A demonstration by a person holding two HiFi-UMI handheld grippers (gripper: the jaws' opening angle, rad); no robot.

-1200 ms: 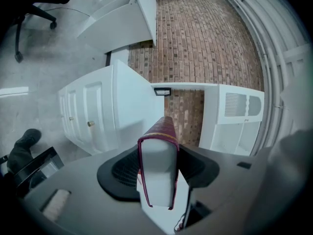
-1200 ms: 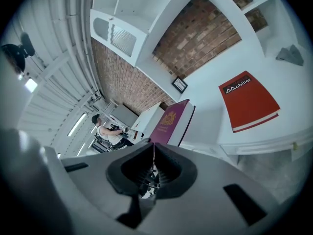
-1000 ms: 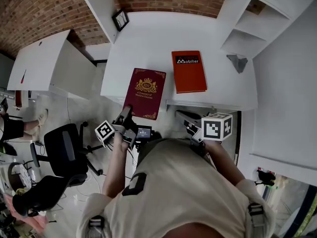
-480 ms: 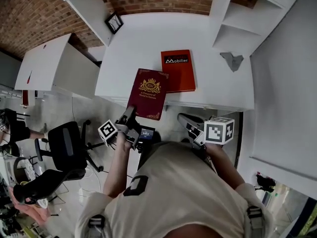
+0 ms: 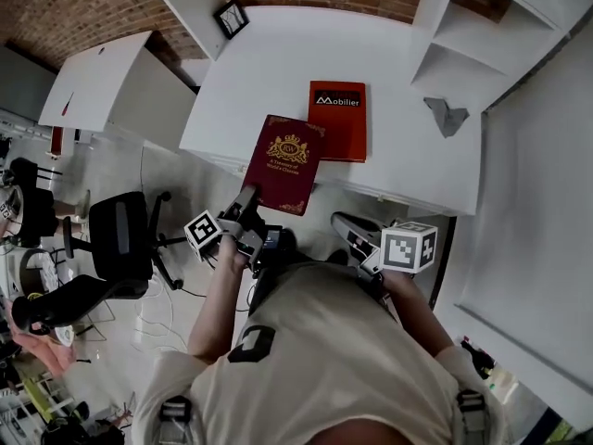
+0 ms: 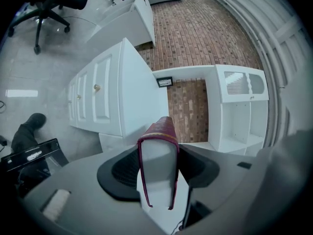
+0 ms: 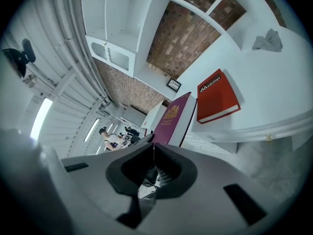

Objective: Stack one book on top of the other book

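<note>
My left gripper (image 5: 248, 202) is shut on the near edge of a maroon book (image 5: 285, 163) with a gold crest. The book sticks out past the white table's (image 5: 278, 72) front edge, and its far corner overlaps the left edge of the red book (image 5: 338, 119) lying flat on the table. In the left gripper view the maroon book (image 6: 157, 146) stands edge-on between the jaws of the left gripper (image 6: 159, 168). My right gripper (image 5: 347, 227) hangs in front of the table edge, shut and empty. The right gripper view has the right gripper (image 7: 153, 148) low, with the maroon book (image 7: 171, 117) and red book (image 7: 215, 97) beyond.
A crumpled grey thing (image 5: 445, 115) lies on the table to the right of the red book. A white shelf unit (image 5: 482, 26) stands at the back right, a small picture frame (image 5: 230, 17) at the back left. A white cabinet (image 5: 111, 100) and an office chair (image 5: 120, 239) stand to the left.
The left gripper has carried the maroon book toward the red book. The two were apart a second ago; now the maroon book's far corner overlaps the red one. The right gripper stays shut.
</note>
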